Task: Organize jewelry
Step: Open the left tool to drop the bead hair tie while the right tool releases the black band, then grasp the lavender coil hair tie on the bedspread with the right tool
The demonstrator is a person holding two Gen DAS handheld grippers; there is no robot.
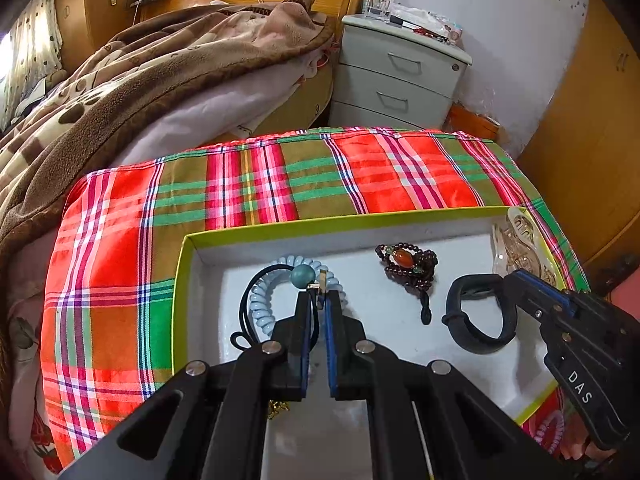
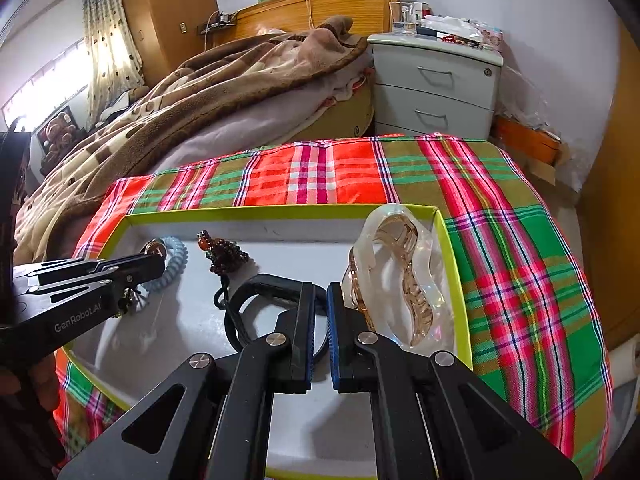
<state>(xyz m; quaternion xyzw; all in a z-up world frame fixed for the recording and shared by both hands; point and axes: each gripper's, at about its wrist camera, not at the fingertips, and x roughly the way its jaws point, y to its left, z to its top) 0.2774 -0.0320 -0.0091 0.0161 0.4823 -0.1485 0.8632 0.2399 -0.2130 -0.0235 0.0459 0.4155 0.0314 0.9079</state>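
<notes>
A white box with a lime-green rim lies on a plaid cloth. My left gripper is shut on a black cord necklace with a teal bead, over a pale blue spiral hair tie. My right gripper is shut on a black wristband, also in the left wrist view. A dark red bead bracelet lies between them. A translucent hair claw lies at the box's right side.
The plaid cloth covers the surface under the box. A bed with a brown blanket is to the left. A grey drawer unit stands behind. A pink spiral tie lies outside the box at the right.
</notes>
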